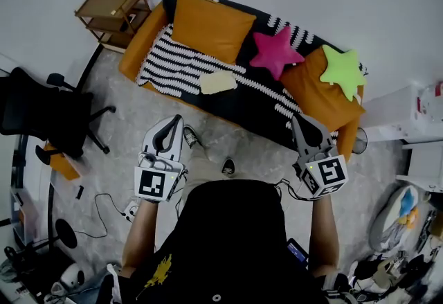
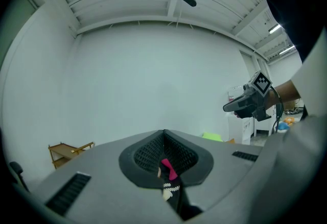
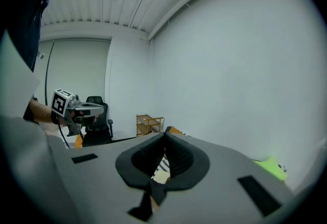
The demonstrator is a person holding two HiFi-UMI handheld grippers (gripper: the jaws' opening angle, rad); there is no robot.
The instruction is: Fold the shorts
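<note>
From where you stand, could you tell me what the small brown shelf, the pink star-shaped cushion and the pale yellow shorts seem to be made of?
Small brown shelf: likely wood, matt; thin-railed frame, warm brown tone.
Pink star-shaped cushion: soft stuffed fabric, perhaps plush; puffy rounded arms, no shine.
Pale yellow shorts: thin cloth, probably; they lie flat and limp, weave too small to tell.

You hold both forearms out ahead, the left tongs well apart from the right tongs, both with jaws pressed together.
</note>
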